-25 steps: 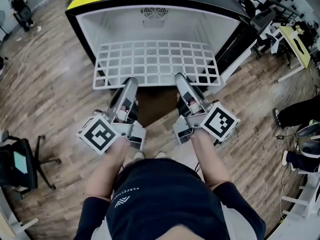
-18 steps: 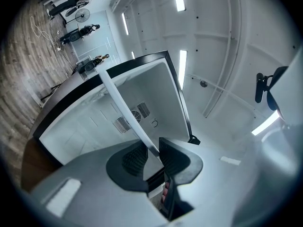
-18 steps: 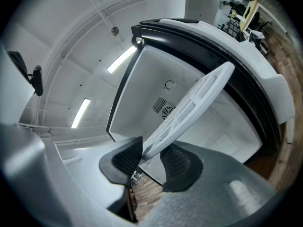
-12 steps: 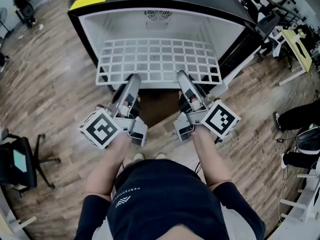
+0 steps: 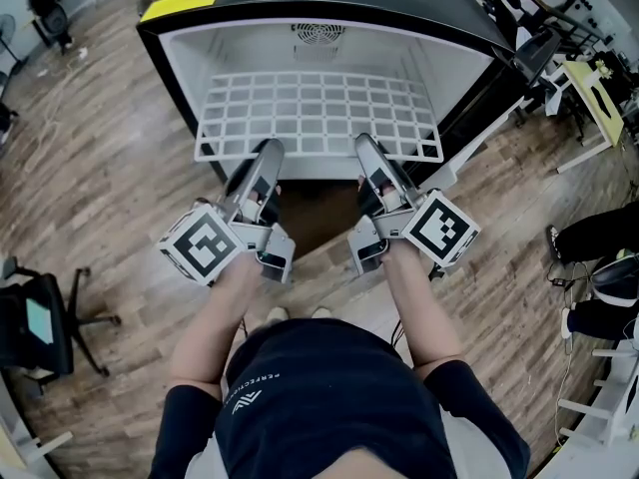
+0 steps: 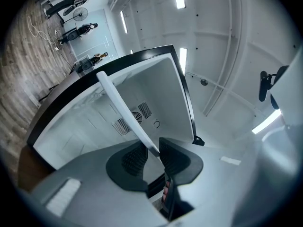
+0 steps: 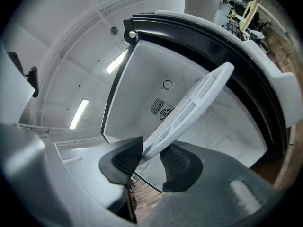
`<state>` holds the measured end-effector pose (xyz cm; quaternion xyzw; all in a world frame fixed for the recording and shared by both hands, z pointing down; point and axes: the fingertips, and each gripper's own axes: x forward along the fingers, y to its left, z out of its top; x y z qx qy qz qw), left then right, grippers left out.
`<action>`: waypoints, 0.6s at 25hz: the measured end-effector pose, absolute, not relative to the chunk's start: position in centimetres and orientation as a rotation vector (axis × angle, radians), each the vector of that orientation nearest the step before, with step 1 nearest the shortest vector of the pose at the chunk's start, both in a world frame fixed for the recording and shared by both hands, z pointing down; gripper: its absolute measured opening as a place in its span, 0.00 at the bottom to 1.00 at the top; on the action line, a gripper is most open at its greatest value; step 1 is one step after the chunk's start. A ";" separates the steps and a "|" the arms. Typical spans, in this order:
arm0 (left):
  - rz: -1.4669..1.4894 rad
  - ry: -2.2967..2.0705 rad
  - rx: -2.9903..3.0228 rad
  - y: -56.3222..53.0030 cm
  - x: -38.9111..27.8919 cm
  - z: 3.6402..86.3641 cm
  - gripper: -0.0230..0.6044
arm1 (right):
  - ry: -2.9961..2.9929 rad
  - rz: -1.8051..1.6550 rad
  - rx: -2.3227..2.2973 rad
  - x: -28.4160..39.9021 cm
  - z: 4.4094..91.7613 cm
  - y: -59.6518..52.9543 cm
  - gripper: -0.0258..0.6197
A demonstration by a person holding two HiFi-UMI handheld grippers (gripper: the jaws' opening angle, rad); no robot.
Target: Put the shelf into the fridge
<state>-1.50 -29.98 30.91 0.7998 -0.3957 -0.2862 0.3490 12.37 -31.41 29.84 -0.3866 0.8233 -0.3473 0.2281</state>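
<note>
The shelf is held level at the mouth of the open fridge, with its far part inside. Its near edge is clamped by the left gripper and the right gripper, each closed on it, well apart.

Open white fridge cavity: I see free room above the white wire-grid shelf, which fills most of its width. Black frame bounds both sides; round fan grille on back wall.
</note>
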 end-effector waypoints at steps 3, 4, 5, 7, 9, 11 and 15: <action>-0.738 -1.025 2.077 -30.3 -1.5 30.9 0.19 | 2.259 -0.961 -1.062 12.3 29.8 -31.7 0.23; -0.736 -1.025 2.079 -30.4 -1.5 30.9 0.19 | 2.262 -0.956 -1.066 12.3 29.8 -31.9 0.23; -0.733 -1.026 2.081 -30.6 -1.5 30.8 0.19 | 2.265 -0.950 -1.071 12.3 29.8 -32.0 0.23; -0.727 -1.029 2.085 -30.9 -1.5 30.9 0.19 | 2.265 -0.948 -1.076 12.4 29.8 -32.3 0.23; -0.726 -1.029 2.091 -31.1 -1.5 30.9 0.19 | 2.265 -0.946 -1.079 12.4 29.9 -32.5 0.23; -0.725 -1.031 2.095 -31.3 -1.6 30.9 0.19 | 2.271 -0.936 -1.087 12.4 29.9 -32.8 0.23; -0.724 -1.032 2.098 -31.8 -1.6 30.7 0.19 | 2.269 -0.936 -1.097 12.4 29.8 -33.3 0.23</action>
